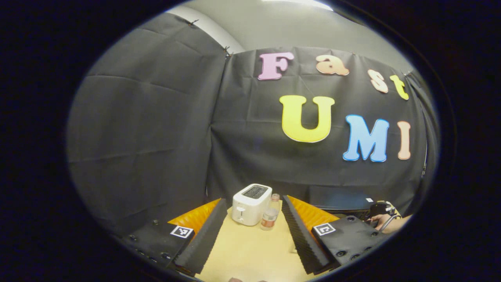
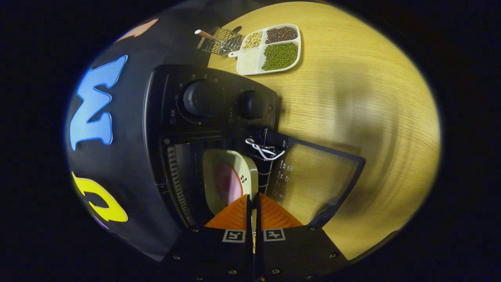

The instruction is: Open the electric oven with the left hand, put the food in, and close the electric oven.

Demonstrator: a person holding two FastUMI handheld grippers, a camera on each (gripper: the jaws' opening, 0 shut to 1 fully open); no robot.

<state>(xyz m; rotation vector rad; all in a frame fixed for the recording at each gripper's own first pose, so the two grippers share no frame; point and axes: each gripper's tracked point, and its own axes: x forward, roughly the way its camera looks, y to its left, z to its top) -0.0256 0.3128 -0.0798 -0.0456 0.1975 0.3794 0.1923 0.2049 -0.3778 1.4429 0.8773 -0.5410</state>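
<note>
The black electric oven (image 2: 203,105) stands against the booth wall with two knobs on its front, and its glass door (image 2: 317,184) hangs open over the table. A cream plate (image 2: 229,180) carrying a reddish-purple piece of food sits partly inside the oven cavity. My right gripper (image 2: 253,201) is shut on the plate's near rim, which shows as a thin pale strip between the fingers. My left gripper (image 1: 254,200) is held open over the table with nothing between its fingers, pointing at the booth wall. A dark rounded top (image 1: 340,200), likely the oven, lies to its right.
A white toaster (image 1: 250,203) and a small bottle (image 1: 270,217) stand on the yellow wooden table (image 1: 250,250) ahead of the left gripper. A hand (image 1: 385,221) shows at far right. Beyond the oven lie a divided tray of beans (image 2: 272,49) and a wire rack (image 2: 221,39).
</note>
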